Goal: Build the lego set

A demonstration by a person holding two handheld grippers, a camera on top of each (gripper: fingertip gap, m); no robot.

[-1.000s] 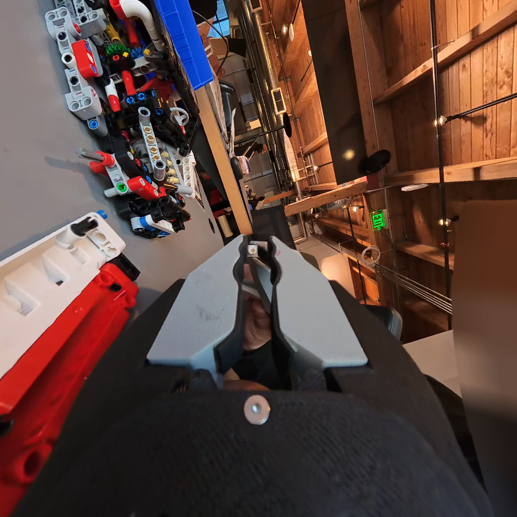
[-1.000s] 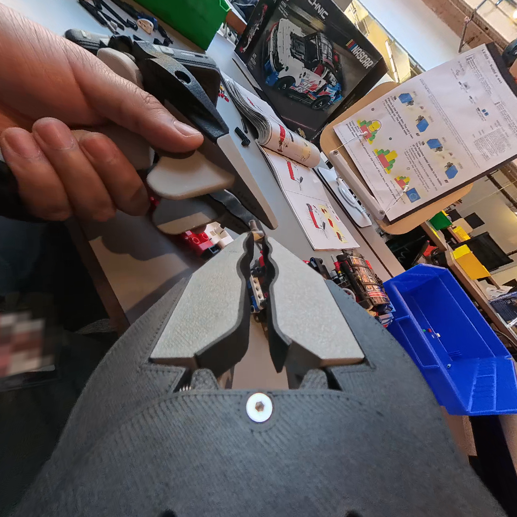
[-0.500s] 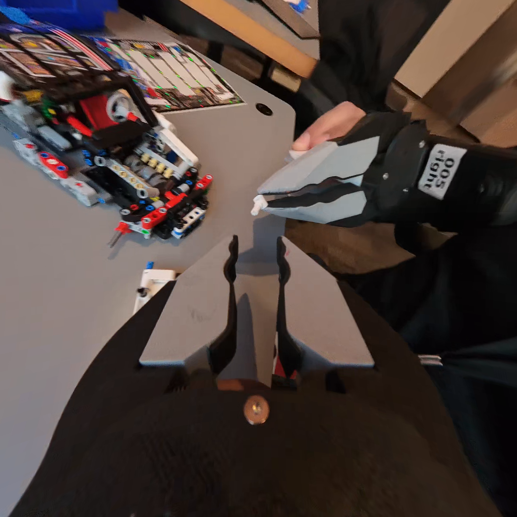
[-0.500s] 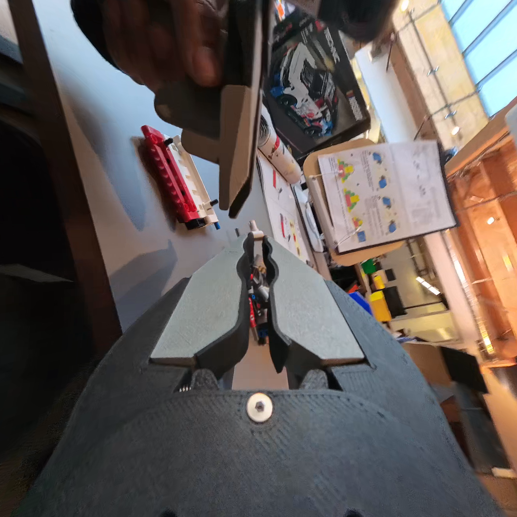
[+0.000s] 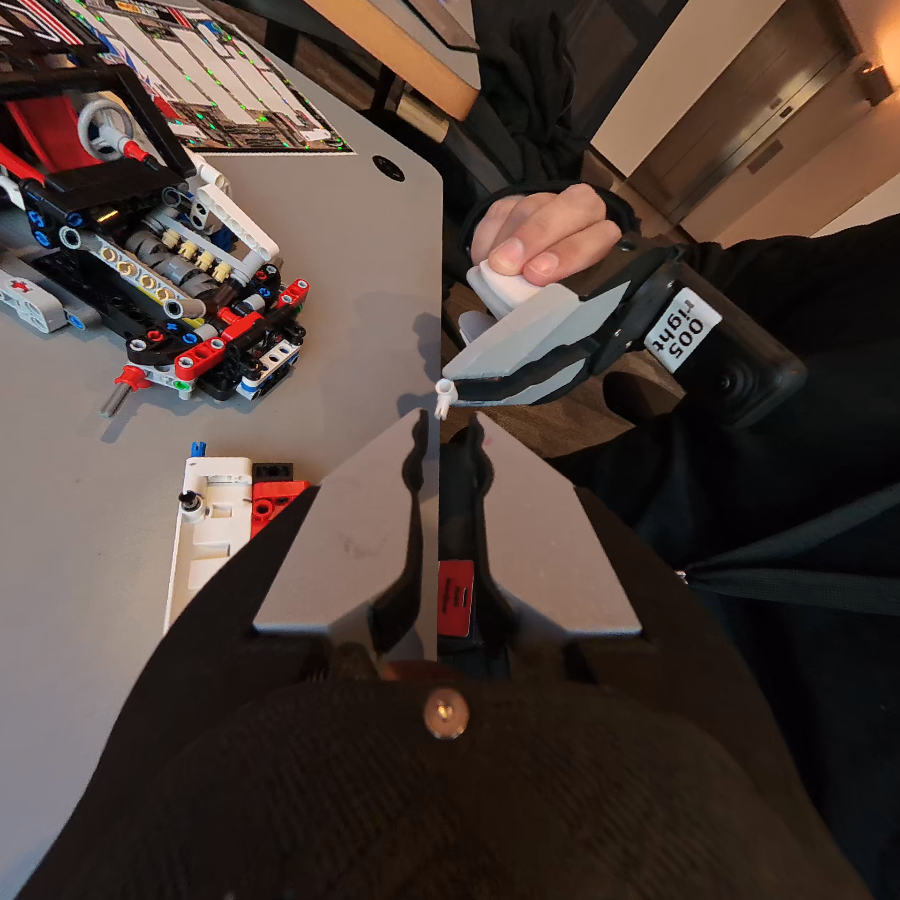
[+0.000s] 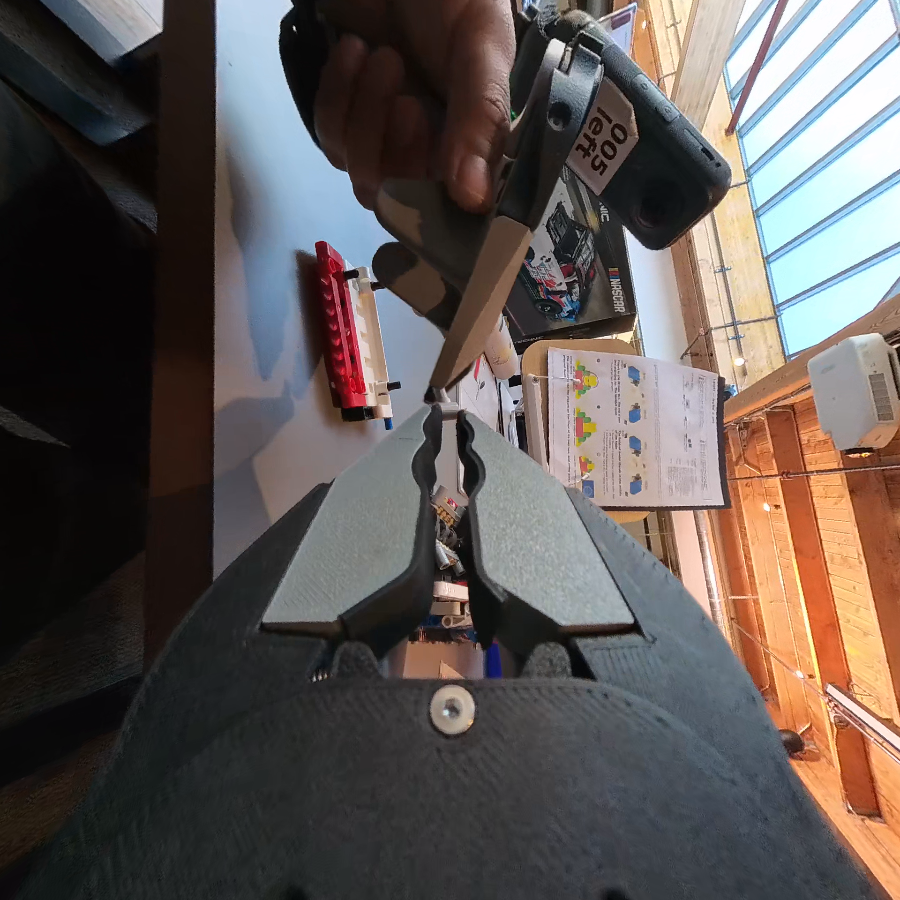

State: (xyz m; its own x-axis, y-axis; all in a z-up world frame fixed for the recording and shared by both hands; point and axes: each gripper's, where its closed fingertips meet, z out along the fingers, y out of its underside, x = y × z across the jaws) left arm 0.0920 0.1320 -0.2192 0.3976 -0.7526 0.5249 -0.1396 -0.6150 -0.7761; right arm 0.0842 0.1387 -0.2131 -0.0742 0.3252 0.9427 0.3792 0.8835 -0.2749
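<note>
Centre frame: right gripper (image 5: 455, 392), jaws closed on a small white connector peg (image 5: 443, 397), meets the open, empty left gripper (image 5: 445, 428) at the grey table (image 5: 341, 234) edge; partly built car (image 5: 146, 272) upper left, red-and-white panel (image 5: 219, 506) below it.

The left grey two-finger claw (image 5: 445, 428), gripped in a bare hand (image 6: 414, 97), has its jaws parted with nothing between them, its tips at the grey surface's (image 5: 341, 243) near edge. The right grey two-finger claw (image 6: 445, 414), held by another hand (image 5: 540, 238), pinches a small white connector pin (image 5: 443, 397) at its tips, just off that edge, nearly touching the left tips.
</note>
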